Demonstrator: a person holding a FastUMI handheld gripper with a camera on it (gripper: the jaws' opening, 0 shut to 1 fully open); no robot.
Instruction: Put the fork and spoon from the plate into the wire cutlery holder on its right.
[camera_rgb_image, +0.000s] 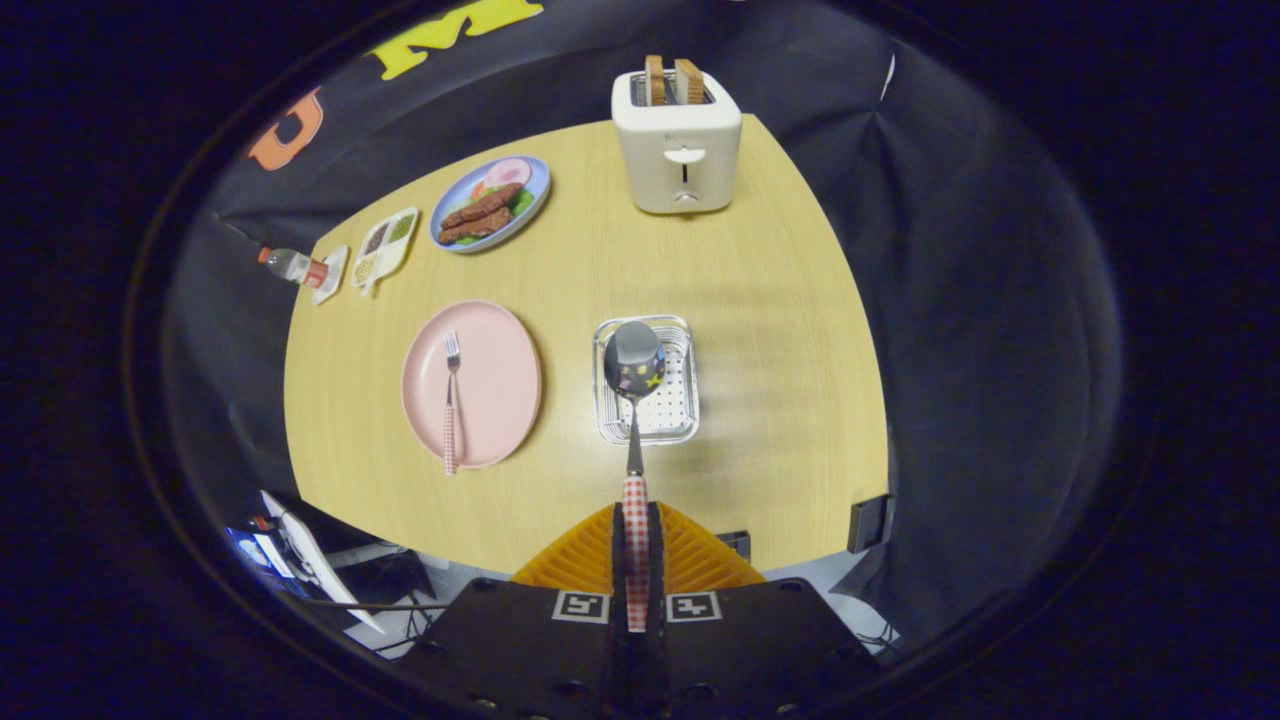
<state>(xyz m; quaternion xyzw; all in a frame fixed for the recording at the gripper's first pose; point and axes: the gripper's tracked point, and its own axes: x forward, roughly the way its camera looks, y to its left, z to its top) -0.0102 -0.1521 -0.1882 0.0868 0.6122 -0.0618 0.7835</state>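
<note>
My gripper (636, 520) is shut on the checked handle of the spoon (634, 372), which points straight ahead from between the fingers. The spoon's bowl hangs over the wire cutlery holder (681, 340), high above the table. To the holder's left lies the pink plate (500, 385) with the fork (450, 400) on it, tines pointing away and its checked handle reaching over the near rim.
A white toaster (678, 140) with two slices stands at the table's far edge. A blue plate of food (490, 204), a small divided tray (385, 246) and a lying bottle (292, 265) sit at the far left. The table's near edge is just ahead of the fingers.
</note>
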